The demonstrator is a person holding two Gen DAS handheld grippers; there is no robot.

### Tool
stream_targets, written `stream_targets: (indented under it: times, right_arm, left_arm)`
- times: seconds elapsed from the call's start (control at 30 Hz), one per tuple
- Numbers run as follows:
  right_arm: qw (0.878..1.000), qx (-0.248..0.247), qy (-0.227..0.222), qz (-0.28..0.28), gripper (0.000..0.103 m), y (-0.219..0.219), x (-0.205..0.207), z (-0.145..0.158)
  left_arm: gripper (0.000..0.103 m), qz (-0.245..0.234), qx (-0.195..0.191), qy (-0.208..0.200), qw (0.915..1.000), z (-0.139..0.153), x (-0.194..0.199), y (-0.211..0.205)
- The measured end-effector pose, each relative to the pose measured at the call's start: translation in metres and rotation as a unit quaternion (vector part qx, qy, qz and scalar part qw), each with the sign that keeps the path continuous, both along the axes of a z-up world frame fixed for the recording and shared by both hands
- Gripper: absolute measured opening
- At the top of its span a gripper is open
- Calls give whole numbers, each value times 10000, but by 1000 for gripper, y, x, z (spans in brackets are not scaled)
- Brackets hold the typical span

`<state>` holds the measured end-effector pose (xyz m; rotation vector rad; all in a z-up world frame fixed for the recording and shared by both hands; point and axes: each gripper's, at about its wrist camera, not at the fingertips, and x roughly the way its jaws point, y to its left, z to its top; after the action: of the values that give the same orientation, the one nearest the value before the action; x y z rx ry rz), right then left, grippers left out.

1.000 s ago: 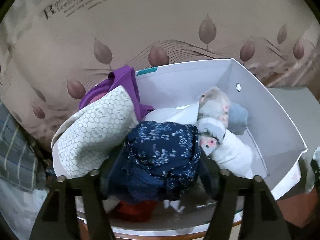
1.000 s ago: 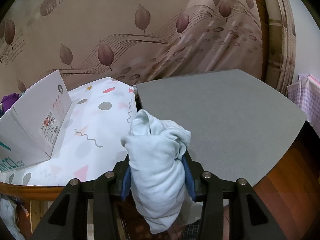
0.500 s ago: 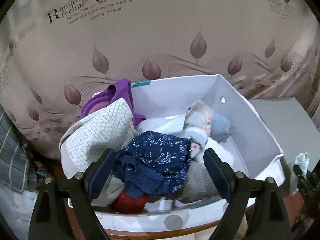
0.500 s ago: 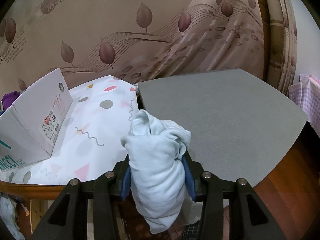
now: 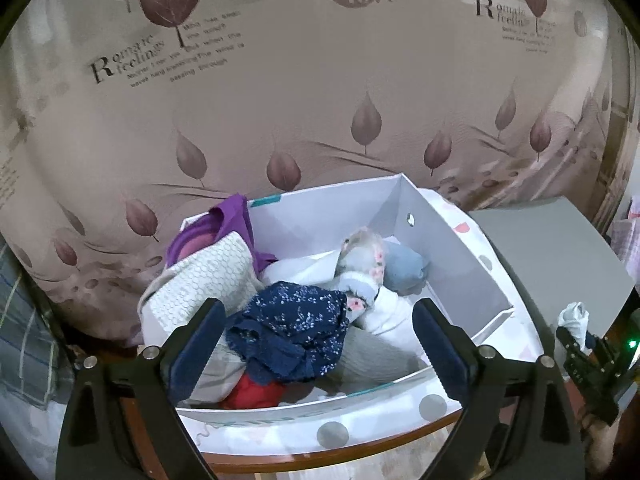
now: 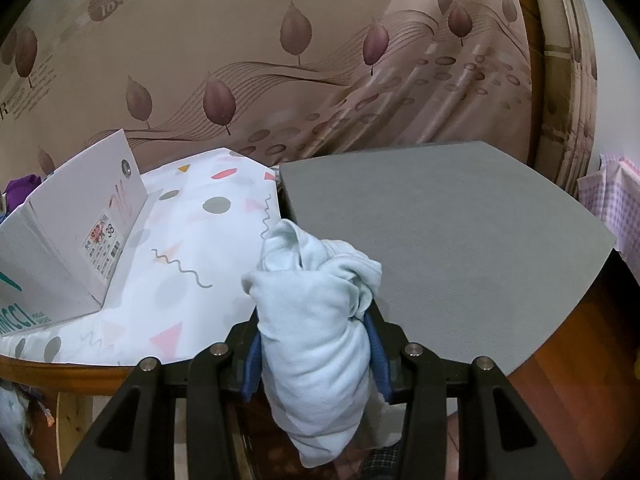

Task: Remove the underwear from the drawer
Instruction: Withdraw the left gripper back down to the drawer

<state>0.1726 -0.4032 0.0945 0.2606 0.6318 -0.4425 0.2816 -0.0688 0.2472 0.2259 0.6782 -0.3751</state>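
A white cardboard box (image 5: 452, 264) serving as the drawer holds several rolled underwear pieces. A navy floral piece (image 5: 292, 332) lies at its near edge, between the spread fingers of my left gripper (image 5: 316, 344), which is open and not touching it. My right gripper (image 6: 316, 344) is shut on a pale blue piece of underwear (image 6: 316, 312) and holds it at the near edge of a grey mat (image 6: 440, 240). The right gripper also shows at the far right of the left wrist view (image 5: 580, 344).
The box (image 6: 68, 240) stands on a white patterned cloth (image 6: 192, 248) left of the grey mat. Inside are purple (image 5: 232, 220), honeycomb-print (image 5: 208, 276), red (image 5: 256, 394) and light blue (image 5: 404, 268) pieces. A leaf-print curtain (image 5: 320, 80) hangs behind. The wooden table rim (image 6: 568, 344) runs in front.
My left gripper has opened, let go of the navy floral piece and drawn back from the box. My right gripper has stayed shut on the pale blue underwear, almost still.
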Motion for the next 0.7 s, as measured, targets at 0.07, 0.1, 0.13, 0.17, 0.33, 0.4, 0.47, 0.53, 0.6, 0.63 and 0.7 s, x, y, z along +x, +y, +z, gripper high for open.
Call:
stream_targets:
  times: [0.07,0.1,0.13,0.17,0.33,0.4,0.47,0.53,0.6,0.63,0.7]
  right_arm:
    - [10000,-13,20,15,44,1,1,-1]
    - [10000,-19,27,24,44,1,1,-1]
    - [10000,-36,37,28,44,2,1,-1]
    - [10000,-61,47,29,44,2,1,-1]
    - [9999,-101,40,47,44,5,1,0]
    - [9999,-113,-5,92,44,6,0,1]
    - [9997,-168,-27,146,44,9,0,2]
    - [9996,-208,-40,212,44,12,0,2]
    - [9992,-285,-44,283,44,16,0,2]
    - [9989,-332,-32,326,44,18,1,3]
    - [9984,-408,4,404,44,24,2,4]
  left_arm:
    - [94,15,-53,-13,10000,4,-3,4]
    - [94,38,-102,-31,9999,7,-6,8]
    - [94,71,-141,-59,9999,10,-9,11]
    - [95,69,-188,-80,9998,13,-12,14]
    - [96,86,-167,-199,9996,19,-25,25]
    - [96,124,-164,-232,9995,18,-30,29]
    - [96,236,-65,-376,9990,16,-38,32]
    - [96,428,175,-677,9966,11,-51,36]
    - [96,595,499,-901,9929,4,-65,40]
    - [96,612,557,-934,9922,0,-70,44]
    - [96,674,658,-937,9911,-12,-82,54]
